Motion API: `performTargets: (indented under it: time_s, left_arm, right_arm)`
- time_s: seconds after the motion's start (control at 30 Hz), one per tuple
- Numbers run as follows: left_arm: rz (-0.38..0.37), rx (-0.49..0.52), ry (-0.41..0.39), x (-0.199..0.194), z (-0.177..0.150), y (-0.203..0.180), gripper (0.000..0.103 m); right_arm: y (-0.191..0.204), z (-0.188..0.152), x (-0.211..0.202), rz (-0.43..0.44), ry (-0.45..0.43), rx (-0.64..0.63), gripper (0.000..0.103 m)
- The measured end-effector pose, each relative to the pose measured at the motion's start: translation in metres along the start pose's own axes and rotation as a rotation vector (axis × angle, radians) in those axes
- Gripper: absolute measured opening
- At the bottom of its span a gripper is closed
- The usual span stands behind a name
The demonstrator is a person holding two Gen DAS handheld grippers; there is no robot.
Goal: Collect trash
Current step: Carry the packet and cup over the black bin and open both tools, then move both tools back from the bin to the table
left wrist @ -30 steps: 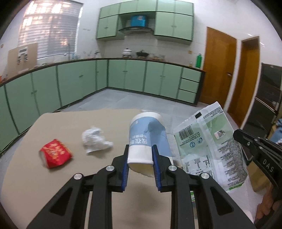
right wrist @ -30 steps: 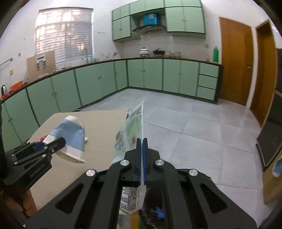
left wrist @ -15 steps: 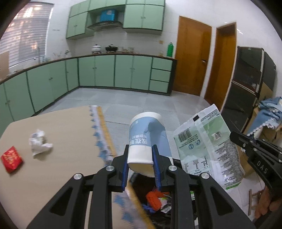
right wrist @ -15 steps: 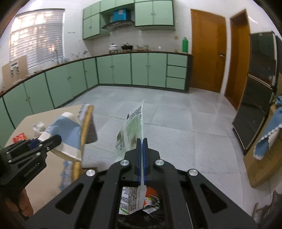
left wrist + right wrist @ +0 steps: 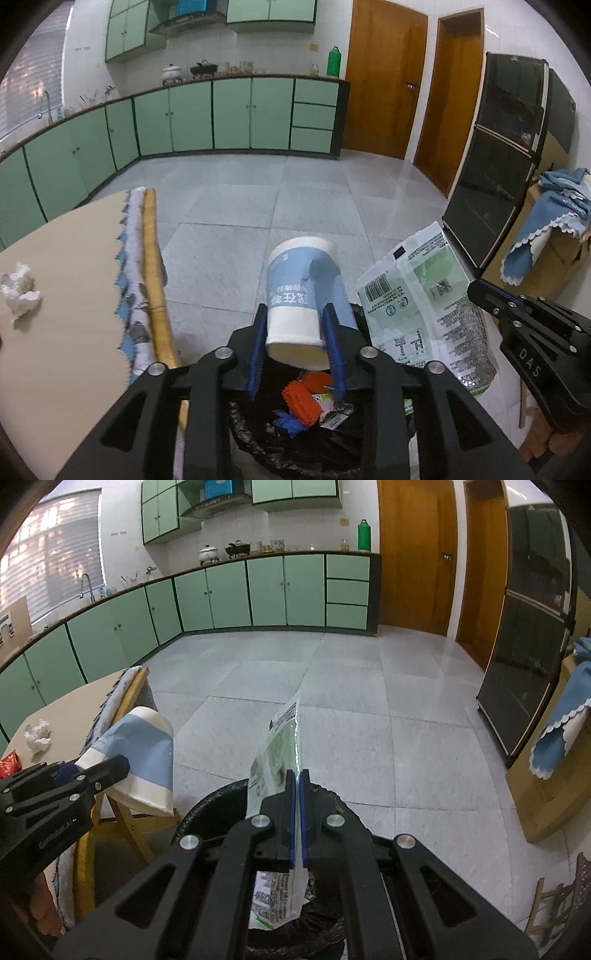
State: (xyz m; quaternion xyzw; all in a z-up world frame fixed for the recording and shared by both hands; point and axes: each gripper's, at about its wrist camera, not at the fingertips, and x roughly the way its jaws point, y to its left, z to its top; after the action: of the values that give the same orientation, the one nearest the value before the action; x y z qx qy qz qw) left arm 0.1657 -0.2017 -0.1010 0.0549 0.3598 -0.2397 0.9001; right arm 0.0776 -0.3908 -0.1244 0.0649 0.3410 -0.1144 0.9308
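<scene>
At lower centre of the left wrist view, the left gripper (image 5: 297, 350) clamps the paper cup (image 5: 303, 295) above the black-lined bin (image 5: 332, 446); I'd open only once centred over it. The right wrist view shows the bin's rim and the right gripper (image 5: 296, 812) nearly closed, pinching the green wrapper (image 5: 280, 760).

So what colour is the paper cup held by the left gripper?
The paper cup is light blue with white bands at rim and base; the left wrist view shows it best.
</scene>
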Motion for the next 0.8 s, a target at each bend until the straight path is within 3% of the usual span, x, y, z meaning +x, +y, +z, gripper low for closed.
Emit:
performTargets:
  time_s: [0.3,0.47,0.67,0.8]
  left_arm:
    - [-0.012,-0.011,0.024,0.009,0.002,-0.002,0.037]
    - [-0.027,-0.06,-0.001,-0.002,0.008,0.012,0.048]
    - [0.007,-0.1,-0.058,-0.031,0.013,0.042,0.059]
    - [0.051,-0.127,-0.101,-0.056,0.013,0.073,0.067]
  right_arm:
    - [-0.02,-0.001,0.019,0.02,0.033,0.061,0.011]
    - [-0.02,0.002,0.01,0.019,0.005,0.073,0.049]
    - [-0.009,0.007,-0.006,0.029,-0.043,0.071,0.08]
    - [0.011,0.014,-0.017,0.043,-0.073,0.049,0.09]
